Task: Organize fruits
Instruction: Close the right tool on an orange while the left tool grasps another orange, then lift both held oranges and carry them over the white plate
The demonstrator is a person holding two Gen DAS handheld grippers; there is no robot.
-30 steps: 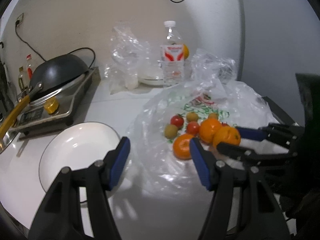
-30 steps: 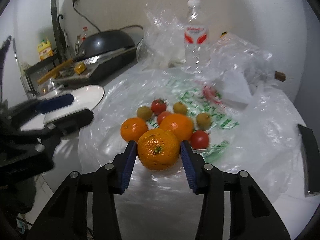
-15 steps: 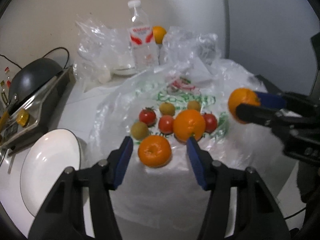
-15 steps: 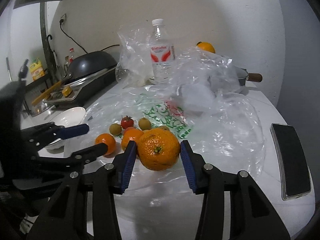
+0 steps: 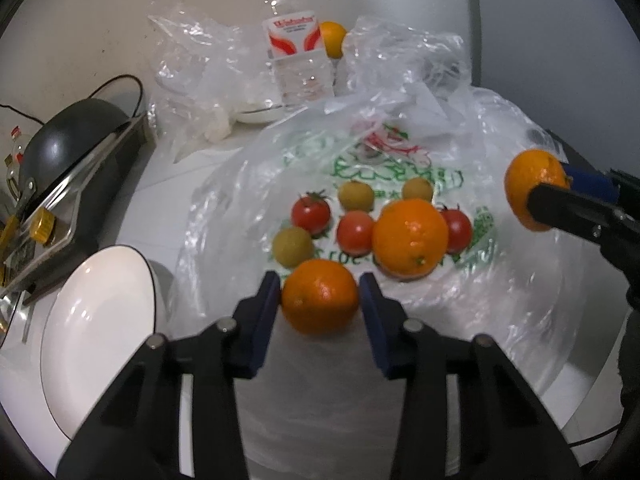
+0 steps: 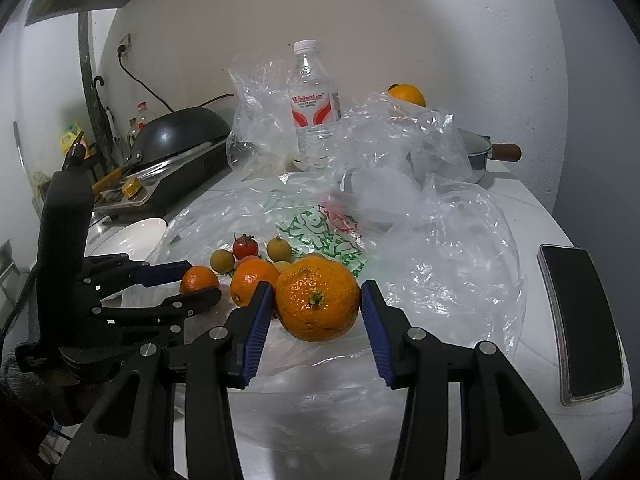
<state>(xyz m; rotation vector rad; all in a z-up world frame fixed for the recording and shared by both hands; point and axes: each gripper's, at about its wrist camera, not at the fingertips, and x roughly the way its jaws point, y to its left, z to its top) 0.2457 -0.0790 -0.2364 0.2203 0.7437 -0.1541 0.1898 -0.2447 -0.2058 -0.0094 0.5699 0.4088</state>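
We see the small orange (image 5: 319,303) on the plastic bag (image 5: 500,280), nearest of the fruit pile, left gripper (image 5: 319,305) jaws just closing around it, pads at its sides; contact unclear; right gripper (image 6: 317,307) pinches a big orange (image 6: 318,298), held clear above the bag; white plate (image 5: 96,320) sits left of the bag; water bottle (image 5: 298,60) behind it.

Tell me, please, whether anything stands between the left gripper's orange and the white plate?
Nothing visible does. The orange sits between the left gripper pads, and the plate lies just beside it with only bare counter and bag edge between.
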